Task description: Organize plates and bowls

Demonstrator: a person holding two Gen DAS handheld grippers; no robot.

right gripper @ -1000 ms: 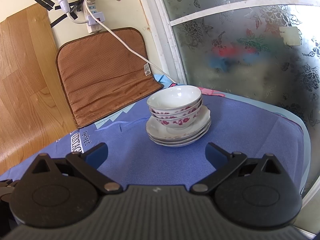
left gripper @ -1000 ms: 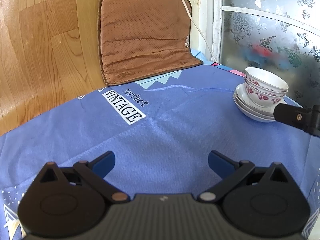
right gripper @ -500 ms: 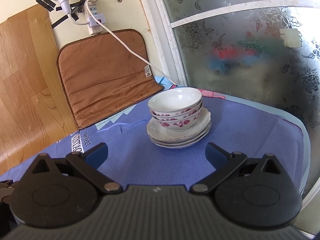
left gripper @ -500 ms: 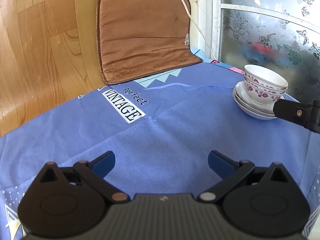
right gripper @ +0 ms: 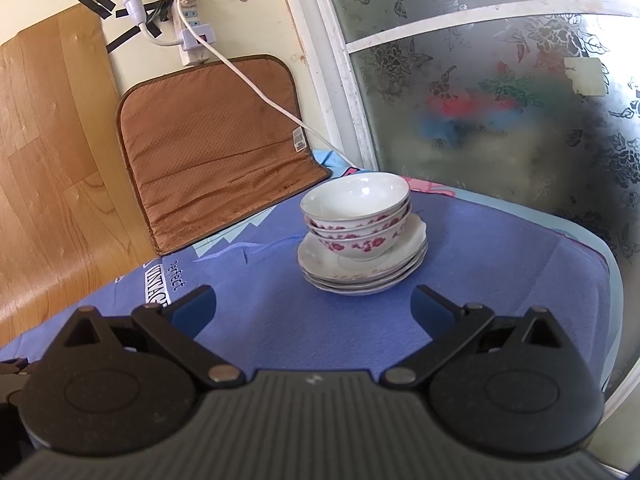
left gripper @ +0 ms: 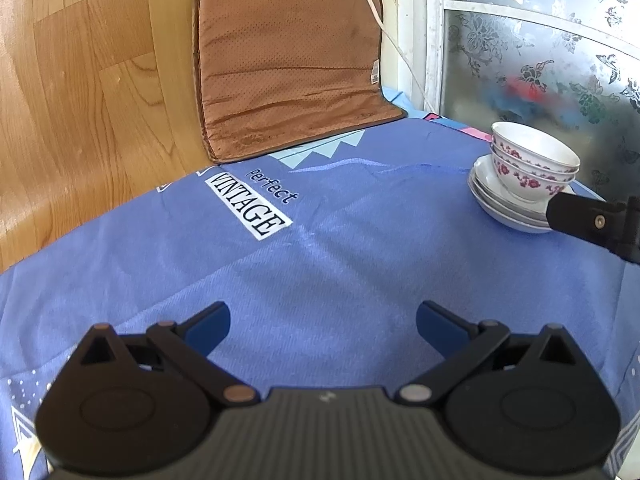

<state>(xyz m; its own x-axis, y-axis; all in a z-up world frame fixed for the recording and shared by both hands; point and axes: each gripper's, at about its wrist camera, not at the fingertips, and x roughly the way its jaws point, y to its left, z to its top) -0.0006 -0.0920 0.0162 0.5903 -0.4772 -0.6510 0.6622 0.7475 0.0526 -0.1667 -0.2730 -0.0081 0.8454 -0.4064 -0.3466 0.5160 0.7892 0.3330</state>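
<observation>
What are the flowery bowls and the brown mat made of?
The bowls look like glazed ceramic or porcelain: white, glossy, with light glinting inside and printed pink flowers. The brown mat looks like soft padded fabric or faux leather: it creases, has tiny dotted perforations and a stitched edge.
</observation>
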